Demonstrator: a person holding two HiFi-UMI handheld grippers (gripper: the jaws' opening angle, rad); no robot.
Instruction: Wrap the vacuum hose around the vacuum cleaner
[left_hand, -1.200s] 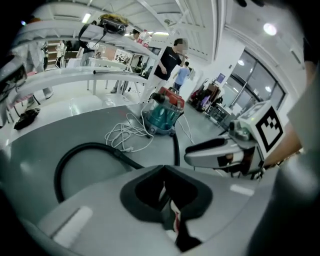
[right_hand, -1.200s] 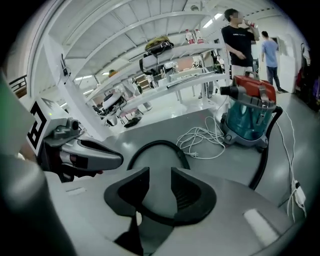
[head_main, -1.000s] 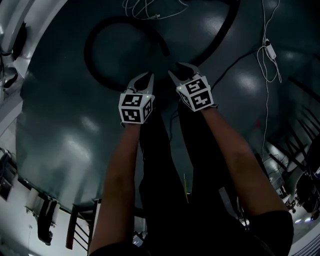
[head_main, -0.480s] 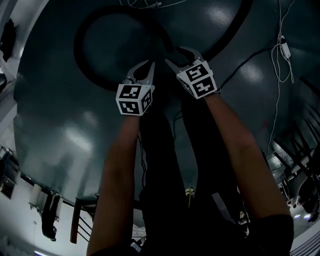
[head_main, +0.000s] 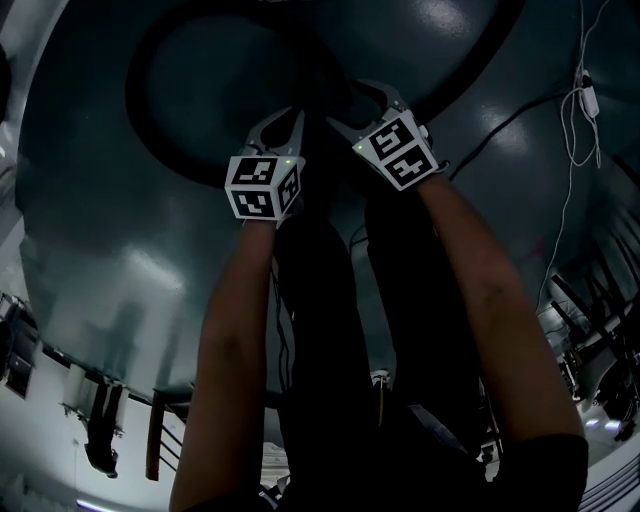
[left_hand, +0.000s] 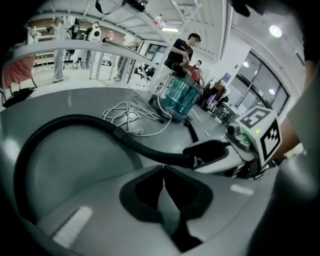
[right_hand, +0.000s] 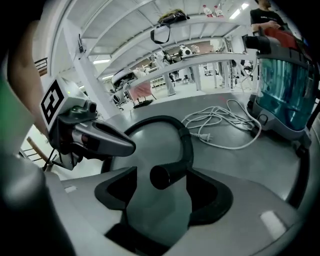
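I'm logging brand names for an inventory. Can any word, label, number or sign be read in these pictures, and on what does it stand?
No readable text anywhere.
Left marker cube and right marker cube: black-and-white square patterns only, no letters or digits.
Vacuum cleaner: no label legible on its see-through blue-green tank.
Background of the hall: anything printed there is too small and blurred to read.

A white cord (left_hand: 131, 116) lies in loose loops on the grey floor (left_hand: 65, 150), with its plug (right_hand: 202, 136) at the near edge of the loops. Behind the cord runs a white railing (left_hand: 75, 47), and a few figures stand beyond it. To the right of the cord and further back stands a person in a black top (left_hand: 181, 50). Far right of the cord, tall windows (left_hand: 260, 75) line the wall.
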